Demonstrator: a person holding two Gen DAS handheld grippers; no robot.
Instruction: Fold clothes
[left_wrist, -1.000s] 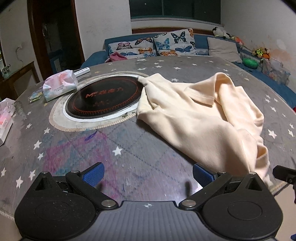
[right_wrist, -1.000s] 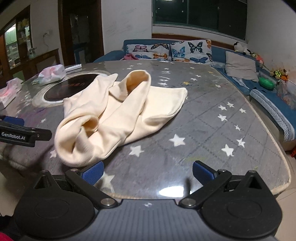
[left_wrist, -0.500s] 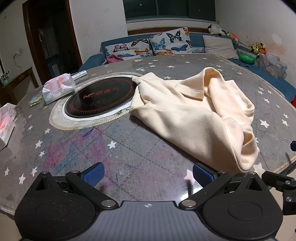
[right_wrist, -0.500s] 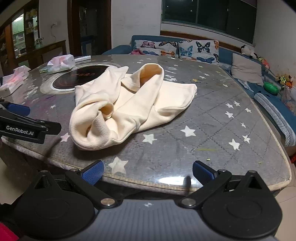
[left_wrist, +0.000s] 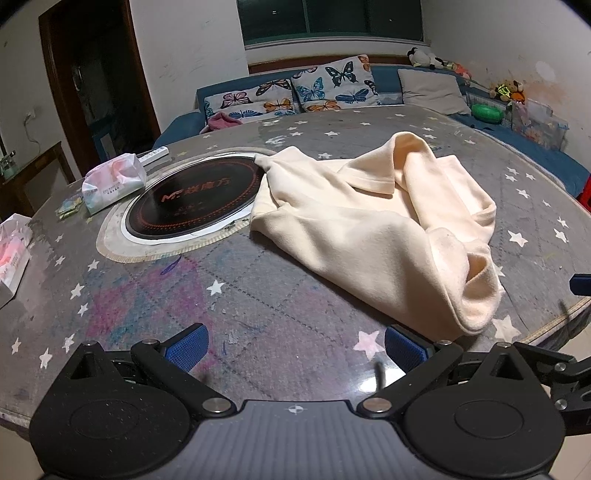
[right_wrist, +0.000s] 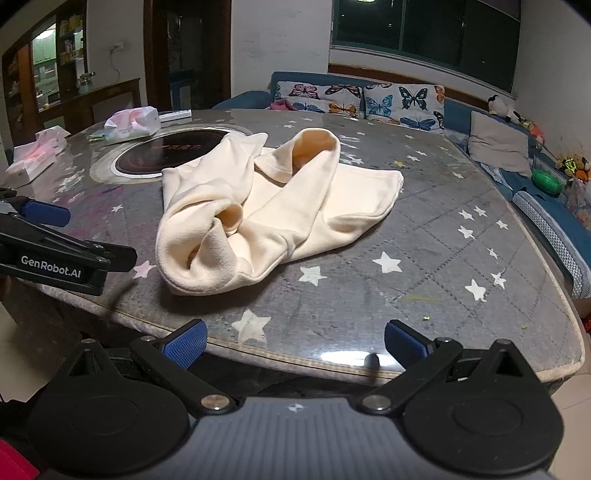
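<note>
Living-room setting w/ a blue sofa (left_wrist: 184, 122) and butterfly cushions (left_wrist: 332, 85) at the back; star-print worktop (left_wrist: 258, 295) fills both views.

Left gripper (left_wrist: 293, 343): jaws spread wide, nothing between the blue pads, hovering at the near edge of the worktop, lower centre of its frame. Right gripper (right_wrist: 293, 341): jaws also released and empty, sitting just off the worktop's near edge.

Outward from there: cream garment (left_wrist: 362, 229) lies up and to the right of the left jaws; in the right view the same garment (right_wrist: 266, 214) sits up and slightly left of centre. Long axis runs diagonally in the left view, from the near rolled end at lower right to the far end at upper centre, which overlaps the rim of the round black hob plate (left_wrist: 192, 199). Near rolled end looks abt equally close to both; judging by the right view, the left gripper (right_wrist: 55, 243) is beside that end, so prob. nearer.

Looks: soft, thick knit, collar showing near the middle, one section humped up in an arch, near end curled into a loose tube. Bunched and uneven, not a flat, squared fold. Tissue packs (left_wrist: 110, 181) sit at the left, well apart.
</note>
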